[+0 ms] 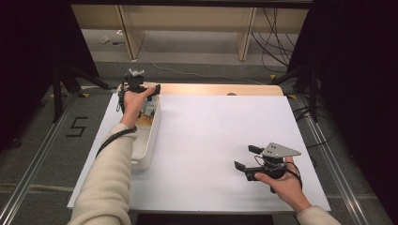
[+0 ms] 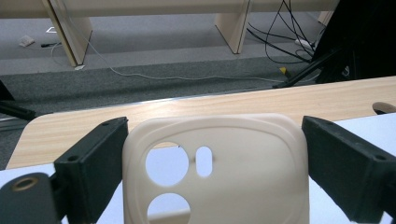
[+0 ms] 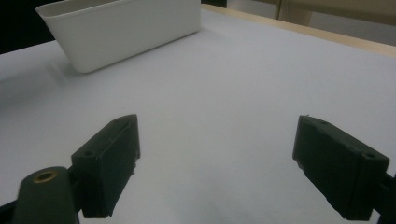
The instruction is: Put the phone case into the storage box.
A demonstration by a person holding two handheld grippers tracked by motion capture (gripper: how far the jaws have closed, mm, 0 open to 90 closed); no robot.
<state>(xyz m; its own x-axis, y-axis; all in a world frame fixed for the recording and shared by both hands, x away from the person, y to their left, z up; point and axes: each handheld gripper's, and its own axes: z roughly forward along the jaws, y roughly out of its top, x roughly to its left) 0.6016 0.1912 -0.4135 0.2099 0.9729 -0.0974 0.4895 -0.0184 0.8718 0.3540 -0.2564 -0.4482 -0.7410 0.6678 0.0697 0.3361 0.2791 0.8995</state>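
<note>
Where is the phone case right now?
In the left gripper view, the cream phone case stands between the left claw's two jaws; in the high view, that claw is over the far end of the white bin at the table's left.

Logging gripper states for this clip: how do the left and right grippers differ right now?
The left gripper has a cream phone case between its jaws; the right gripper has nothing between its jaws, just bare white table cover. In the high view the left gripper is over the far end of the white bin, while the right gripper sits low near the table's near right edge. Both jaw pairs are spread wide.
</note>
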